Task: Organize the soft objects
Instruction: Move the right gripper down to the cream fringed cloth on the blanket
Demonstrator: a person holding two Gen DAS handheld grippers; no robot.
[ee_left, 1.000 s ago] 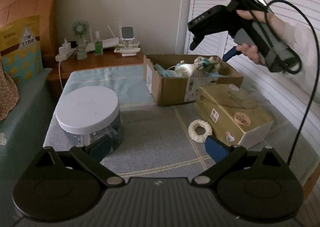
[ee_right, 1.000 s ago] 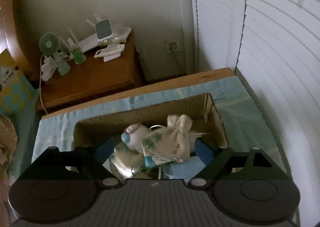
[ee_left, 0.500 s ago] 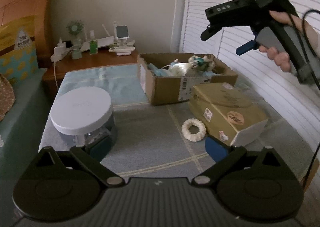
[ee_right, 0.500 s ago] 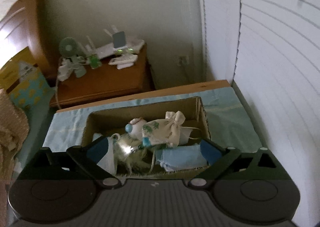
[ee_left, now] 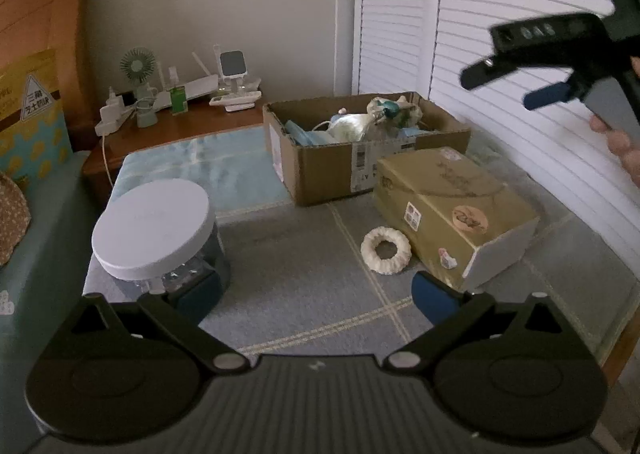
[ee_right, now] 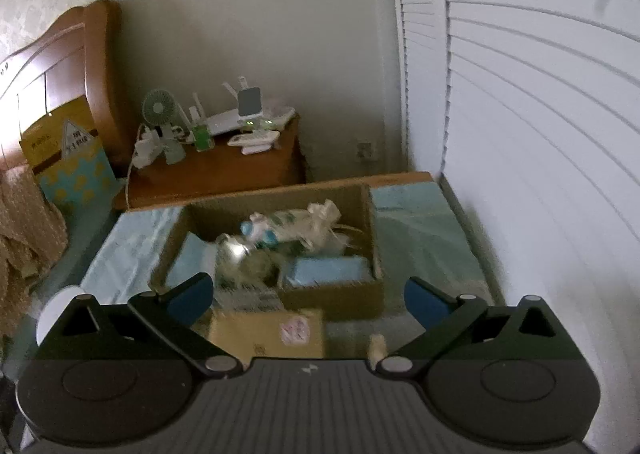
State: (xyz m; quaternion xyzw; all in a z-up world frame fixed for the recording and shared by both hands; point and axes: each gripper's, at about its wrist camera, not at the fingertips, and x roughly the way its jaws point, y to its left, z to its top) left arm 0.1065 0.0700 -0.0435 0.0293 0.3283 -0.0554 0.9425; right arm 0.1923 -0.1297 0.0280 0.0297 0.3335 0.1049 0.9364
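Two grippers, both empty. Left gripper (ee_left: 316, 292), bottom of the left wrist view: jaws spread wide, nothing between them, blue pads flanking a bare stretch of grey mat (ee_left: 304, 286). Right gripper (ee_right: 306, 294), bottom of the right wrist view: jaws opening, already wide apart, nothing between them; in the left wrist view it hangs at upper right, held by a hand (ee_left: 624, 142) at the frame edge.

Cardboard box (ee_left: 320, 170), centre of the left view, open-topped, holding soft items: a printed drawstring pouch (ee_right: 308, 226), a shiny silvery bundle (ee_left: 352, 126), blue folded cloths (ee_right: 328, 270).

White fabric ring (ee_left: 386, 250), lower centre of the left view, flat on the mat, just beside a tan closed carton (ee_left: 452, 206), outside the box.

Round container with white lid (ee_left: 152, 230), left of centre, beside the left pad.

Wooden nightstand (ee_right: 224, 170), upper left, bearing a small green fan (ee_right: 158, 108).
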